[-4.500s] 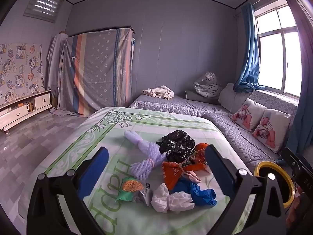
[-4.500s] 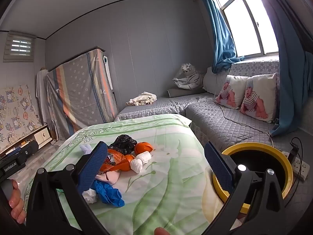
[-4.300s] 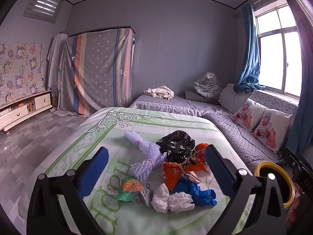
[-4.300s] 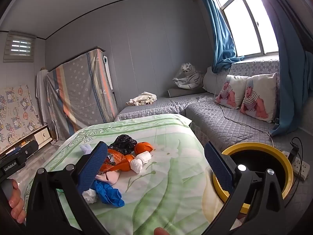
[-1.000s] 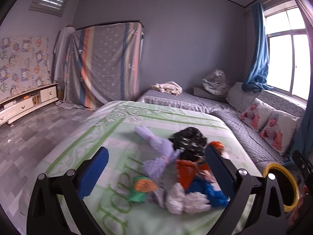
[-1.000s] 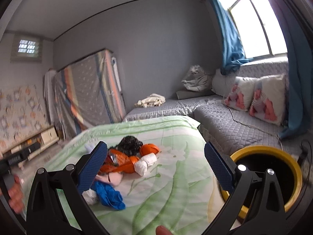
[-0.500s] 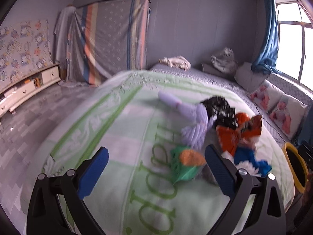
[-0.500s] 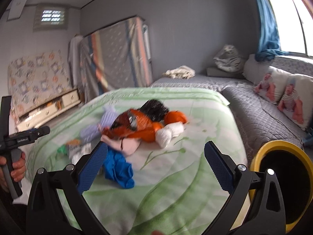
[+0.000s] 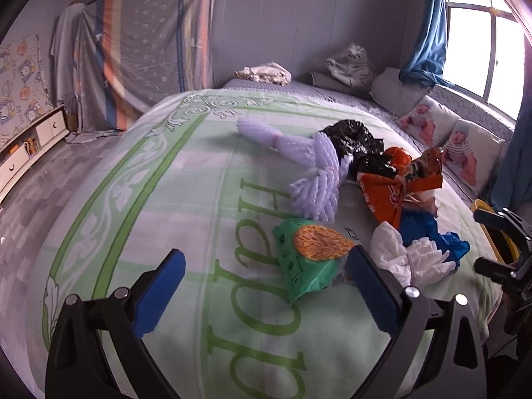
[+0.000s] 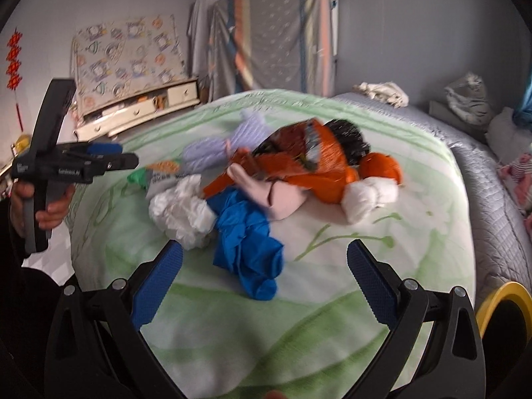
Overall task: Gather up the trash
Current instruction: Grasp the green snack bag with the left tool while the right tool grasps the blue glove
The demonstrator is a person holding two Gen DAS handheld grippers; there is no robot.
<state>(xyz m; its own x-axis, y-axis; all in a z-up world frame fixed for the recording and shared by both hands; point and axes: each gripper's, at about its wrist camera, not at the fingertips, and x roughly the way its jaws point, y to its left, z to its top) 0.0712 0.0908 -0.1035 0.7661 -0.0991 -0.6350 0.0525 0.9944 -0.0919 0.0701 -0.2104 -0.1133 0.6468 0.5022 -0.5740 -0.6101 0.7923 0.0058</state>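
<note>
Several pieces of trash lie heaped on the green bedspread (image 9: 166, 199), right of centre. The yellow-rimmed bin (image 10: 505, 302) stands off the bed's near right corner. The left gripper (image 9: 264, 274) hangs with fingers spread, empty, its right finger beside the green snack packet (image 9: 306, 259). The right gripper (image 10: 264, 269) is likewise spread wide and empty over the blue glove (image 10: 246, 242). Thin, crumpled and tangled, the pieces could slip free or drag neighbours toward the bin.
</note>
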